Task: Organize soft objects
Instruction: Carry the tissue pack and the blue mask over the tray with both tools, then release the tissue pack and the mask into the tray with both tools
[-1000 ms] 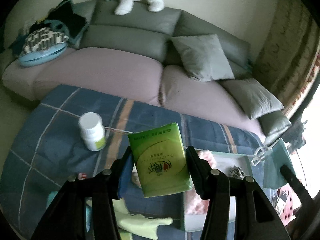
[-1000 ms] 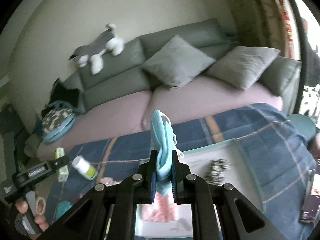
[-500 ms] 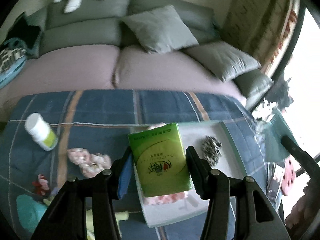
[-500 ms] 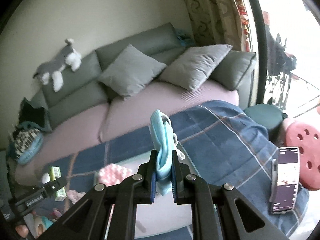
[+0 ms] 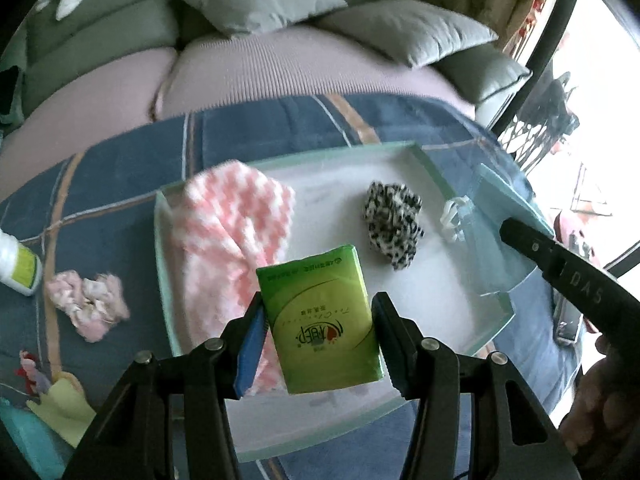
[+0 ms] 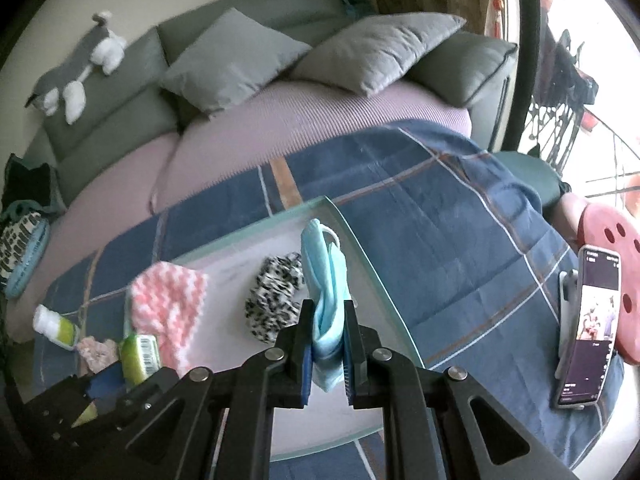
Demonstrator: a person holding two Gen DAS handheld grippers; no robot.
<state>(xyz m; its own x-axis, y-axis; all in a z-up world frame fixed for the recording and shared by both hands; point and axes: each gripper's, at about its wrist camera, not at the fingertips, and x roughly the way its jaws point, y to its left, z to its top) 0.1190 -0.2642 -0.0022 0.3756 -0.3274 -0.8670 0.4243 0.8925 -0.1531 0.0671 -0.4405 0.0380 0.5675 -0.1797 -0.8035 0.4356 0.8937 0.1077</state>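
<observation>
Left tool [image 5: 318, 322]: clamped on a green tissue pack [image 5: 320, 322], pack upright between the 2 fingers, hanging over the near half of the pale tray [image 5: 424, 160]. Right tool [image 6: 326, 344]: nearly together, pinching a folded blue face mask [image 6: 324, 292], mask standing up out of the jaws above the tray's right part.

Inside the tray: pink-and-white knitted cloth [image 5: 232, 232] at left, leopard-print scrunchie [image 5: 394, 224] toward the right, well apart from each other. Outside the tray, on the blue plaid blanket [image 5: 280, 128] covering the tabletop: pink crumpled fabric [image 5: 86, 308], white bottle with green label [image 5: 18, 264], yellow-green cloth [image 5: 62, 408] at lower left (all still unsorted). Phone [image 6: 588, 324] propped at the far right edge.

Changed within the last second: both tools carried down and across, from views of mostly sofa [image 6: 280, 128] to positions directly over the tray; grips unchanged. Implication, as a judgement: transport phase about finished for both items, release into open tray space next, remaining loose soft pieces left for later trips.
</observation>
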